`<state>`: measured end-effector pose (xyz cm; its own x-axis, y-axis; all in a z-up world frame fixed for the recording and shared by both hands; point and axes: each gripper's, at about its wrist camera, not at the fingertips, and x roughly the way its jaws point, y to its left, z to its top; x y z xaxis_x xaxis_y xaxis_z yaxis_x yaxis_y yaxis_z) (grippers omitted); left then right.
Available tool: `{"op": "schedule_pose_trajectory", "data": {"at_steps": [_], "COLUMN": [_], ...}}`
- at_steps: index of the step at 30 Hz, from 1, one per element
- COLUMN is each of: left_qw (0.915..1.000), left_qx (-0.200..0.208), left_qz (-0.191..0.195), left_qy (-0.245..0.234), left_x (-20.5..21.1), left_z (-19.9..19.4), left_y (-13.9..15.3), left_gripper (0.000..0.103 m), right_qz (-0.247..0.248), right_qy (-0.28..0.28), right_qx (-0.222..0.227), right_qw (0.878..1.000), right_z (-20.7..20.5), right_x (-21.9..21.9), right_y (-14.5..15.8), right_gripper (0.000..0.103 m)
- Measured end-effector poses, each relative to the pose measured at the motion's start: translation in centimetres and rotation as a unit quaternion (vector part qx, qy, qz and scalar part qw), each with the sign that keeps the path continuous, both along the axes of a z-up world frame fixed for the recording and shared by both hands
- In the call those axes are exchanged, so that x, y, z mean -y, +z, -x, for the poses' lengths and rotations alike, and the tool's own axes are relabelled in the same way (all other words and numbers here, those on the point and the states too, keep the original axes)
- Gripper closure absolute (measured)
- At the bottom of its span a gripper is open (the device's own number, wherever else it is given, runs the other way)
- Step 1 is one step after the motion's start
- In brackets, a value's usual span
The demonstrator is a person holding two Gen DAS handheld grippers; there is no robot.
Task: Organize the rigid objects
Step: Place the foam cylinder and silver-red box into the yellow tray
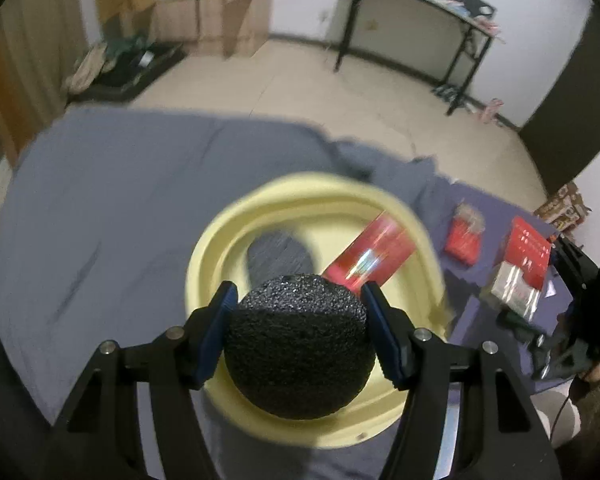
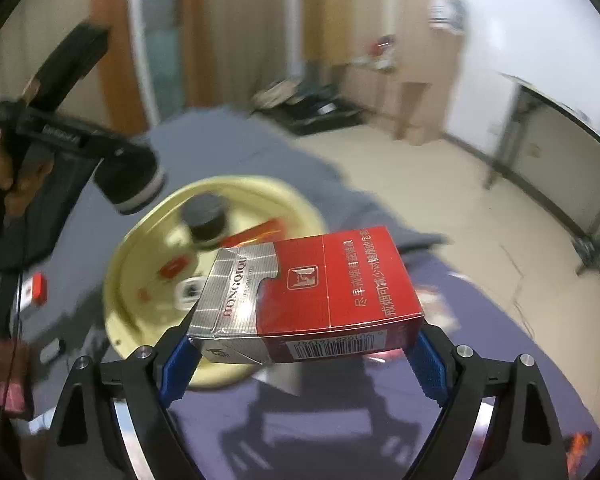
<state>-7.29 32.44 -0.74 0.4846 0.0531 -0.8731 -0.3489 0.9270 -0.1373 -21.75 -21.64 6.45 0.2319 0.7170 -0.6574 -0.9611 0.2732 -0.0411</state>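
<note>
While both grippers hover over the grey-sheeted surface (image 1: 120,184), each grips one object above the yellow basin (image 1: 228,240).

Between the blue pads of the left gripper (image 1: 298,300) sits a black foam ball (image 1: 298,344), clamped on both sides and hanging over the basin's near rim. Inside the basin lies a red box (image 1: 370,256), toward its right side. Jaws of the right gripper (image 2: 300,344) hold a red and silver cigarette pack (image 2: 312,292) by its ends, just off the basin's right rim in the right wrist view. Near the surface's right edge rest a small red packet (image 1: 464,240), a red booklet (image 1: 528,248) and a silver pack (image 1: 514,288), well apart from the basin.
</note>
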Motion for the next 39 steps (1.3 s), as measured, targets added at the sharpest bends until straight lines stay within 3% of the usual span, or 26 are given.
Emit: {"op": "schedule_pose_trajectory", "data": {"at_steps": [3, 9, 17, 21, 22, 24, 26, 32, 39], "left_qw": [0.9993, 0.9979, 0.9969, 0.9958, 0.9961, 0.9966, 0.9971, 0.9966, 0.9944], "left_qx": [-0.022, -0.035, -0.031, -0.005, -0.002, 0.005, 0.012, 0.039, 0.081], "left_qz": [0.025, 0.050, 0.067, 0.081, 0.079, 0.077, 0.071, 0.069, 0.054], "left_qy": [0.016, 0.023, 0.025, 0.040, 0.039, 0.028, 0.024, 0.023, -0.042], "left_x": [-0.8, -1.5, -2.1, -2.8, -2.7, -2.5, -2.3, -2.1, 4.0], "left_z": [1.0, -0.1, -1.1, -0.7, -0.6, -0.3, -0.3, -0.6, -3.9], "left_y": [-3.5, -7.3, -9.7, -9.8, -9.7, -9.1, -8.2, -4.0, 2.2], "left_gripper": [0.038, 0.038, 0.038, 0.031, 0.027, 0.007, 0.000, 0.000, 0.000], "right_qz": [0.040, 0.084, 0.082, 0.082, 0.081, 0.077, 0.070, 0.046, -0.011], "right_qy": [0.030, 0.030, 0.018, 0.020, 0.019, 0.018, 0.017, 0.012, -0.033], "right_qx": [0.014, 0.009, -0.001, -0.007, -0.013, -0.024, -0.030, -0.023, 0.000], "right_qw": [0.999, 0.996, 0.996, 0.996, 0.996, 0.997, 0.997, 0.999, 0.999], "right_z": [3.1, 4.1, 3.6, 3.7, 3.6, 3.4, 3.2, 2.9, -0.8], "right_x": [-4.5, -10.4, -13.9, -14.4, -14.4, -14.2, -13.9, -11.5, -3.0], "right_y": [-2.3, -6.0, -7.8, -8.1, -8.1, -7.9, -7.6, -4.6, 0.8], "right_gripper": [0.014, 0.014, 0.014, 0.013, 0.013, 0.008, 0.000, 0.000, 0.000]}}
